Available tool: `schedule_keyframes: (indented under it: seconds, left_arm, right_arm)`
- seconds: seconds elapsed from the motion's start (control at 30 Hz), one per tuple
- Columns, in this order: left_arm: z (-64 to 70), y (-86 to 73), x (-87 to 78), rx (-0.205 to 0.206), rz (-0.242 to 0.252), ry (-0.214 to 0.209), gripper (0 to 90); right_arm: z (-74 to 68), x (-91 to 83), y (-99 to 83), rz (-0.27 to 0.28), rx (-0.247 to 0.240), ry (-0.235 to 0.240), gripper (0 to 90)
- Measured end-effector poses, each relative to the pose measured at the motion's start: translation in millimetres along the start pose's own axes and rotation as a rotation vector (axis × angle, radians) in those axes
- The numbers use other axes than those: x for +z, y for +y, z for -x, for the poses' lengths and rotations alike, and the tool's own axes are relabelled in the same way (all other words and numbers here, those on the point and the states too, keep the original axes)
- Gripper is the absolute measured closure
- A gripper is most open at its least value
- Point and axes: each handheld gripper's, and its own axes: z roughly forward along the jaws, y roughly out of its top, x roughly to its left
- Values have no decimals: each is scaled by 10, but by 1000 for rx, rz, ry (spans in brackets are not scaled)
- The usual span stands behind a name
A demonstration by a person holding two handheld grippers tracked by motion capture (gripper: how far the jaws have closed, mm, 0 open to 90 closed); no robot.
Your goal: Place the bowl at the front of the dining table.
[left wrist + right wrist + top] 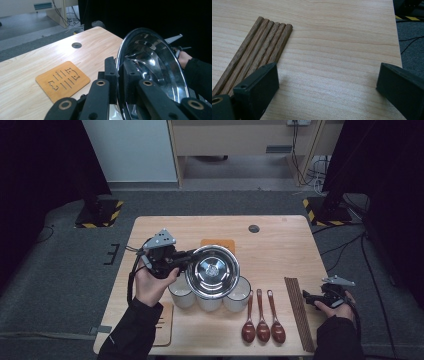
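Three brown spoons (pixel 262 317) line the lower frame beside white cups (pixel 210 297); just above, at centre, the left tongs (pixel 186 258) pinch a steel bowl (pixel 212 270) by its rim, lifted and tilted. Right tongs (pixel 306 297) gape idle, lower right. Next, apparently: setting it down level on the bench (pixel 280 245).
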Motion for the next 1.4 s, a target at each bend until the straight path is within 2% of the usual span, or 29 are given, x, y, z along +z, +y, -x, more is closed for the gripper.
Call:
schedule_keyframes:
  seconds: [0.17, 0.63, 1.07, 1.4]
  left_arm:
    - [-80, 68, 82, -3, -4, 18, 836]
    - [-239, 251, 352, -14, -2, 31, 836]
    - [-478, 282, 585, -45, -19, 70, 837]
    - [-671, 262, 816, -70, -49, 95, 836]
  right_arm:
    - [0, 0, 0, 0, 0, 0, 42]
    - [0, 0, 0, 0, -1, 1, 42]
    - [0, 0, 0, 0, 0, 0, 42]
    - [0, 0, 0, -1, -1, 1, 42]
